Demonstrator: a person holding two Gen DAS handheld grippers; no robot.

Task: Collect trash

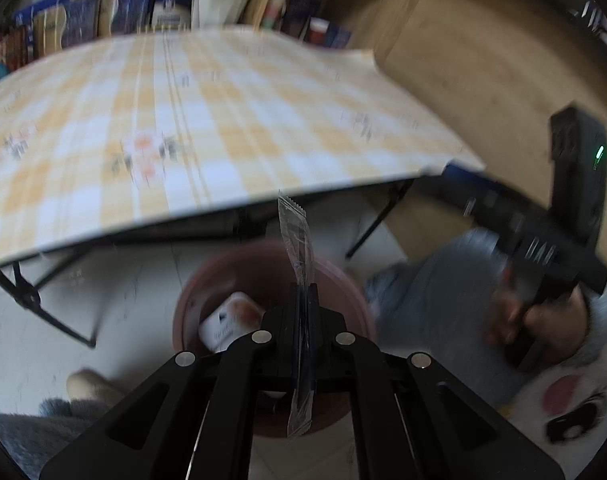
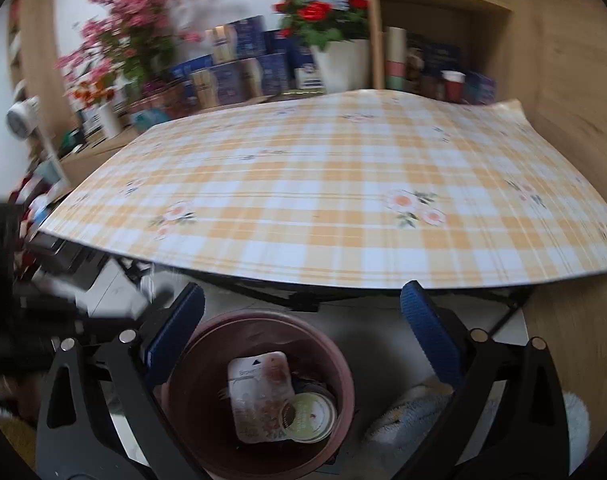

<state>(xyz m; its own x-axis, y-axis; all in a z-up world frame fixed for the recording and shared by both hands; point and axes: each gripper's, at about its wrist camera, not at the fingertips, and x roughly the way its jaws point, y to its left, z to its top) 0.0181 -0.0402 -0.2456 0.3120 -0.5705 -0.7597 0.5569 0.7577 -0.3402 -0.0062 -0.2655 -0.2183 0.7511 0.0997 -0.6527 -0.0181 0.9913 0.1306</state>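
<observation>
A: What is in the brown bin [image 2: 259,396]?

B: From the right wrist camera, a flat white packet [image 2: 261,396] with a reddish food print leans inside it, and a round pale-green lid [image 2: 309,418] lies against the packet's lower corner. Something dark sits under them, too blurred to name. The left wrist view shows the same bin [image 1: 223,280] with the packet [image 1: 231,322] in it.

A: And around it?

B: The bin stands on a pale floor, just in front of the folding table [image 2: 343,184], whose yellow-checked cloth overhangs the edge above it. A bluish fuzzy slipper [image 2: 411,420] lies beside the bin. Shelves with boxes and a pot of red flowers [image 2: 323,12] stand behind the table.

A: The grippers?

B: The left gripper [image 1: 303,292] has its jaws pressed together on a clear wrapper [image 1: 297,240], a long, narrow, see-through strip with a serrated top end. It stands upright through the jaws, directly over the bin. The right gripper [image 2: 303,336] has its blue pads [image 2: 427,332] spread wide, holding nothing, with the bin between them in the view.
</observation>
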